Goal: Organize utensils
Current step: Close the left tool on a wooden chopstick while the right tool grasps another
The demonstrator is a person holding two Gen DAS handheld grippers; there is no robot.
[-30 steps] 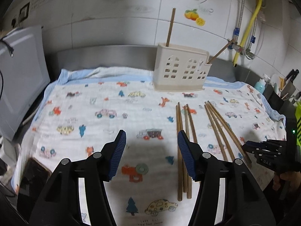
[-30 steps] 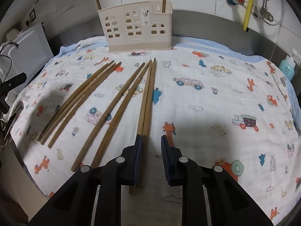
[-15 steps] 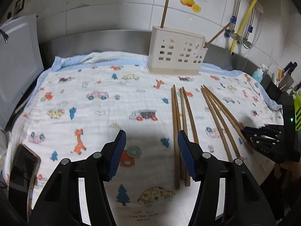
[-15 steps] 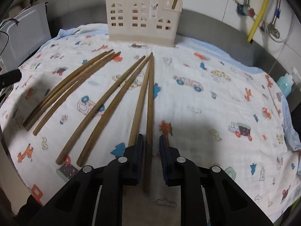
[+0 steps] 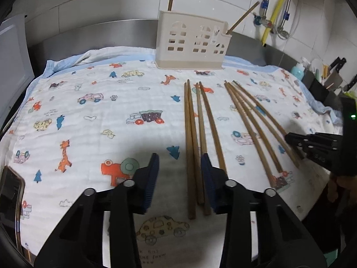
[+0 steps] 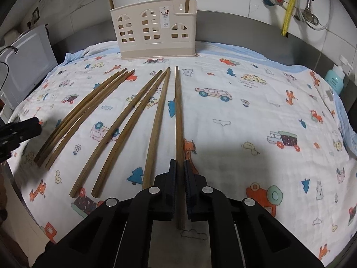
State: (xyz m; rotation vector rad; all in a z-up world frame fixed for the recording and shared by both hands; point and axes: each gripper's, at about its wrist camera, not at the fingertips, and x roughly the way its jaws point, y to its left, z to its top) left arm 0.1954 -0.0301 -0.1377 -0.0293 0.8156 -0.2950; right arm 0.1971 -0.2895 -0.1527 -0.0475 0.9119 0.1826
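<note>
On the white cartoon-print cloth (image 6: 245, 116) our right gripper (image 6: 179, 178) pinches one long brown wooden chopstick (image 6: 178, 120) near its thick end, so it could tip or slip when we lift. It lies long-ways, thin tip toward the cream plastic holder (image 6: 156, 29). Our left gripper (image 5: 179, 174) is closing around two more chopsticks (image 5: 191, 156), maybe not touching them yet.

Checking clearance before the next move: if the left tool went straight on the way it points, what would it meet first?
Probably the printed cloth: the left tool, jaws closing, angles down at it with two brown wooden chopsticks between them. Depth is unclear.
</note>
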